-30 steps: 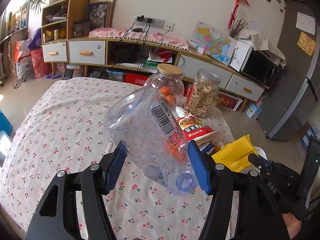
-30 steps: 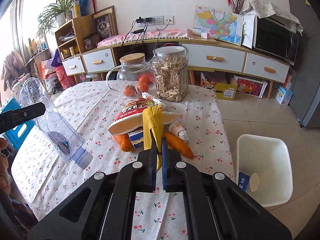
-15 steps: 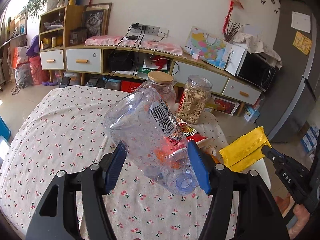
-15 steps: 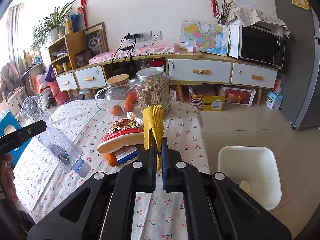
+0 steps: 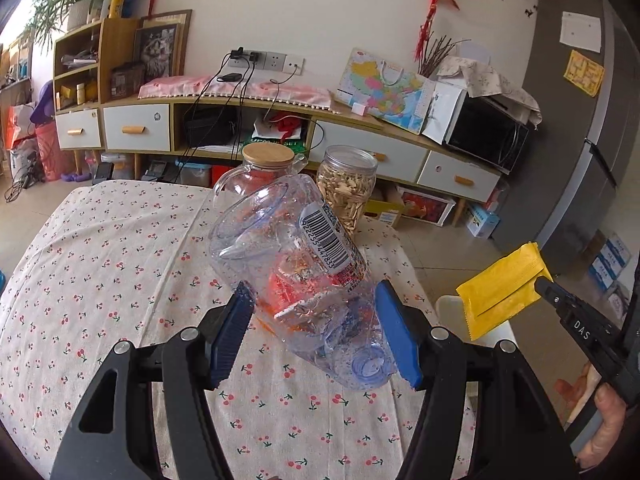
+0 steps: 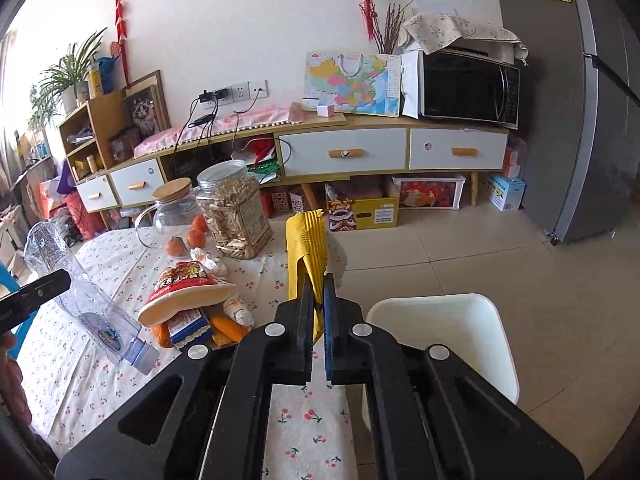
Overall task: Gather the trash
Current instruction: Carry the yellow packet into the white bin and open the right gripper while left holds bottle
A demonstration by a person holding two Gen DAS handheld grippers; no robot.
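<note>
Left gripper (image 5: 316, 332) is clamping the crushed clear bottle (image 5: 296, 264) above the table (image 5: 100, 264), cap end nearest; slick tapered plastic may be slipping out. Right gripper (image 6: 317, 312) is pinching the yellow wrapper (image 6: 308, 248) shut by one edge; it could be tearing free. Only the right wrist view is showing the white bin (image 6: 440, 332) on the floor just beyond.

White wall (image 6: 280, 20) across the top, long wooden sideboard (image 6: 344, 152) mid-frame carrying a microwave (image 6: 468, 88). Grey fridge (image 6: 580, 100) at right, beige tiled floor (image 6: 500, 256) lower right, daylight from upper left.
</note>
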